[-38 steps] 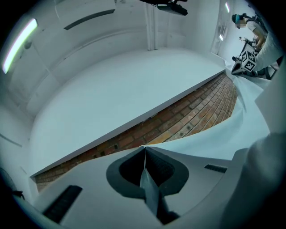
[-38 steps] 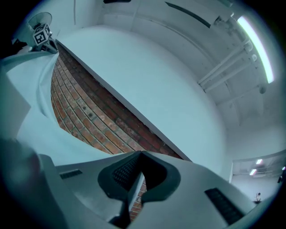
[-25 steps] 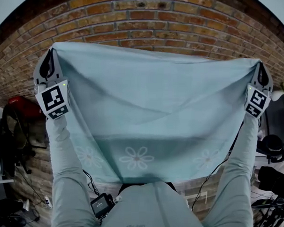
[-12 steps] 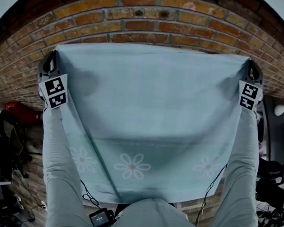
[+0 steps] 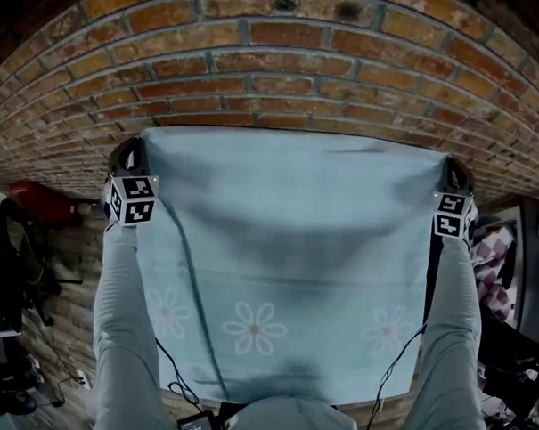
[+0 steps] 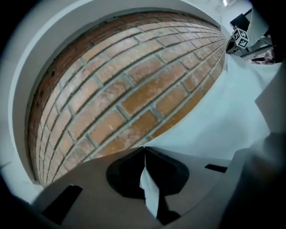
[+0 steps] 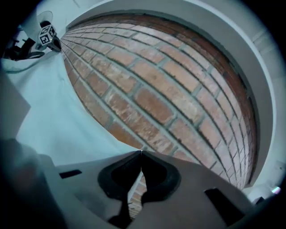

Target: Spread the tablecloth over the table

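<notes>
Tablecloth [image 5: 298,253] hangs stretched in the air between my two grippers, in front of a brick wall [image 5: 272,67]. My left gripper [image 5: 131,150] has its jaws pressed together on one top corner; my right gripper [image 5: 452,166] pinches the other top corner. Flower prints [image 5: 254,328] run along the lower part

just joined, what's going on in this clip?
A person holds a pale blue tablecloth stretched out in front of a brick wall. One top corner is pinched in the left gripper, the other in the right gripper. Both are shut on it. It hangs open, flower print toward the bottom. No table is in view.
</notes>
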A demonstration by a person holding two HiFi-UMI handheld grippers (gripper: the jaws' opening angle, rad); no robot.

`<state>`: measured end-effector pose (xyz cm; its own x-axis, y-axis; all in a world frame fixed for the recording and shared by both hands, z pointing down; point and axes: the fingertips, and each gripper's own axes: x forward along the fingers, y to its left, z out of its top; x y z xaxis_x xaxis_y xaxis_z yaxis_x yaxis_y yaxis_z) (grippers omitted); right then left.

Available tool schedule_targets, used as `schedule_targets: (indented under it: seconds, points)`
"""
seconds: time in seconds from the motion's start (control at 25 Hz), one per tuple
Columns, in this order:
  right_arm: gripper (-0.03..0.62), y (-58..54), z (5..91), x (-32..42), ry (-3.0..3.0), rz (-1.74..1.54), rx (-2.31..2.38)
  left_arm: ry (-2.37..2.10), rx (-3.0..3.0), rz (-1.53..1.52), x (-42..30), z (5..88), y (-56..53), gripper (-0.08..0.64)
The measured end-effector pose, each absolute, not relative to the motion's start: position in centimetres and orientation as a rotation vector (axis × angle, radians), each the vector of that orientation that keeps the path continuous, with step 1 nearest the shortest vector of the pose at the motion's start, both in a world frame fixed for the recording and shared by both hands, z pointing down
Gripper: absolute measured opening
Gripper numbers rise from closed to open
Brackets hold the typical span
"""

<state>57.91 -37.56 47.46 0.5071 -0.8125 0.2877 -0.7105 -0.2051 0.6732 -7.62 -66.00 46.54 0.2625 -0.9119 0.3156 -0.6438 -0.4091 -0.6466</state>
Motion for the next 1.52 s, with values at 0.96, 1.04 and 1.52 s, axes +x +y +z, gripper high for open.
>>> schedule_targets:
  seconds: [0.96,1.04,1.52]
  points:
    - [0.179,-34.5,60.1,55.3,-1.382,0.337,1.913,1.363,-2.458,-1.227,-8.7,58.7,-63.7,0.187]
    - [0.178,-33.4,58.9,55.0,-1.383,0.32,1.932,1.38,-2.467,-1.203,-9.3,57.8,-62.7,0.187]
    - [0.172,-21.4,55.2,42.6,-1.513,0.316,1.967,1.372,-2.559,-1.236,-15.6,56.8,-47.5,0.187]
